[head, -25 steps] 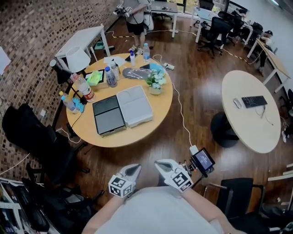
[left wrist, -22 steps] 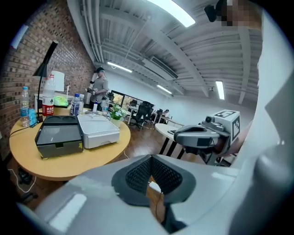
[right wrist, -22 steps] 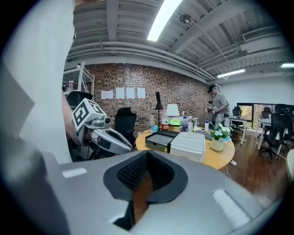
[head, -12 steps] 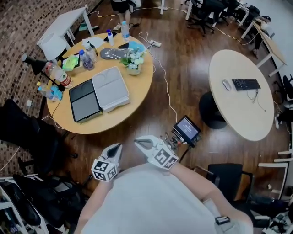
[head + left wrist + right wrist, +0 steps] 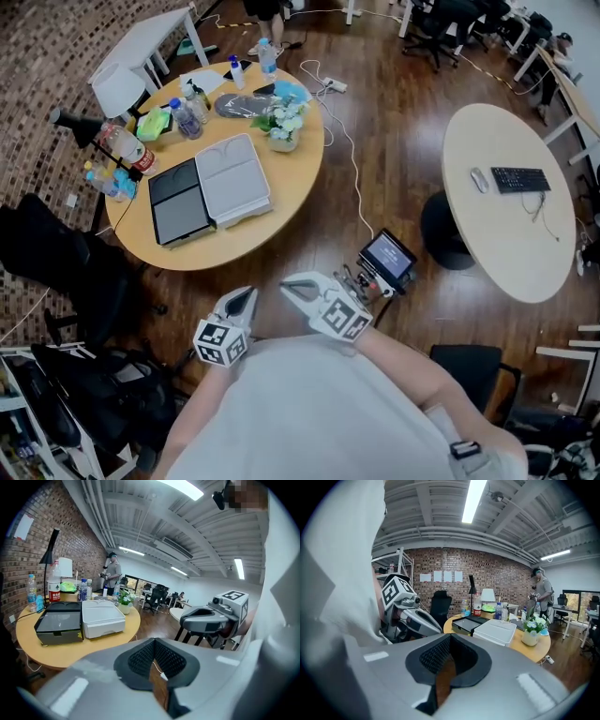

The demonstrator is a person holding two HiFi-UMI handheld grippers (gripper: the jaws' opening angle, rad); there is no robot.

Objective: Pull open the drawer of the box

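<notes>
Two flat drawer boxes lie side by side on the round wooden table (image 5: pixel 281 211): a dark grey box (image 5: pixel 181 214) and a white box (image 5: pixel 232 178). Both also show in the left gripper view, dark box (image 5: pixel 58 625) and white box (image 5: pixel 101 617), and in the right gripper view, dark box (image 5: pixel 469 623) and white box (image 5: pixel 497 630). My left gripper (image 5: pixel 247 296) and right gripper (image 5: pixel 291 284) are held close to my body, well short of the table, over the wooden floor. Both are shut with nothing between the jaws. The left gripper (image 5: pixel 154 641) and right gripper (image 5: pixel 449 639) point towards the table.
Bottles (image 5: pixel 184 116), a white lamp (image 5: pixel 120 89) and a flower pot (image 5: pixel 286 127) crowd the table's far side. A black chair (image 5: pixel 56 272) stands to the left. A small screen on a stand (image 5: pixel 387 256) and a floor cable (image 5: pixel 352 178) are to the right, beside a second round table (image 5: pixel 511 234).
The head view has swung, so the table has moved up and left in the picture. Both grippers stay shut near my body, a little further left in view.
</notes>
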